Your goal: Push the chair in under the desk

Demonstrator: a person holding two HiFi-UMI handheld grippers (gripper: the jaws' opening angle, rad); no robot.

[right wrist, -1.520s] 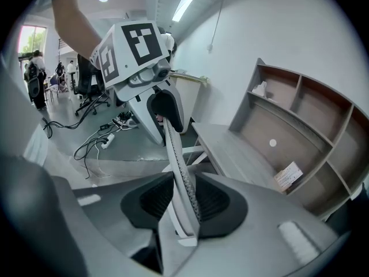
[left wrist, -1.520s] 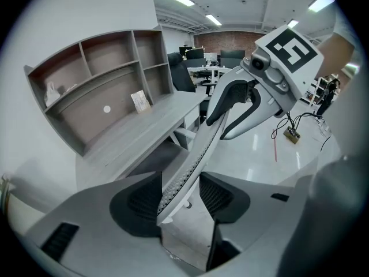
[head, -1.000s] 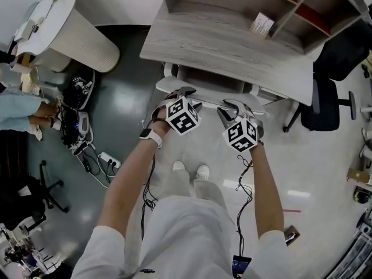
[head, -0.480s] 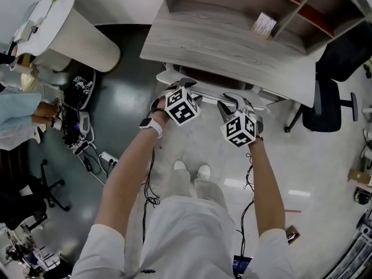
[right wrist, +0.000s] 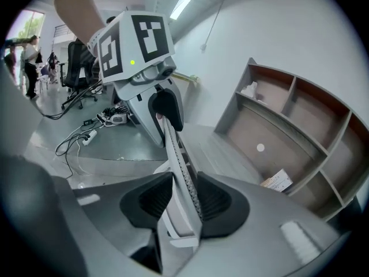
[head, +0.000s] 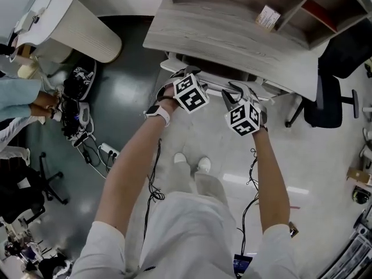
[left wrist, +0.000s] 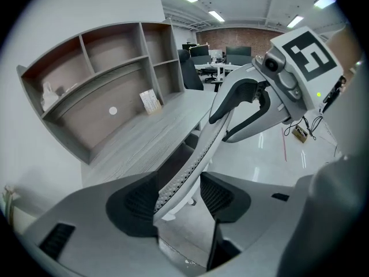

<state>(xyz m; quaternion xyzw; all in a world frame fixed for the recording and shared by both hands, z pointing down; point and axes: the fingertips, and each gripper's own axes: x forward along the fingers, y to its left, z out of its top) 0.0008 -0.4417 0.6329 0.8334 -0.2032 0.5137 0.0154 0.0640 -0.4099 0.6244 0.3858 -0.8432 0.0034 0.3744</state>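
Note:
A white mesh-backed chair has its backrest (head: 212,82) right at the front edge of the grey wood desk (head: 232,39), its seat hidden below. My left gripper (head: 181,73) straddles the backrest's top rim on the left. In the left gripper view the mesh strip (left wrist: 202,149) runs between the pads of the left gripper (left wrist: 179,195), which is shut on it. My right gripper (head: 238,89) holds the same rim further right. The rim (right wrist: 176,154) fills the gap of the right gripper (right wrist: 184,201). Those jaws have just been opening slightly, with the rim still between them.
A black office chair (head: 325,97) stands right of the desk. A white round-topped stand (head: 75,28) is at far left, with cables and a power strip (head: 104,153) on the dark floor and a person (head: 23,97) beside them. A shelf unit holding a small box (head: 267,17) sits on the desk.
Both grippers and the backrest have shifted toward the desk. More of the chair is hidden under the desktop than a second ago.

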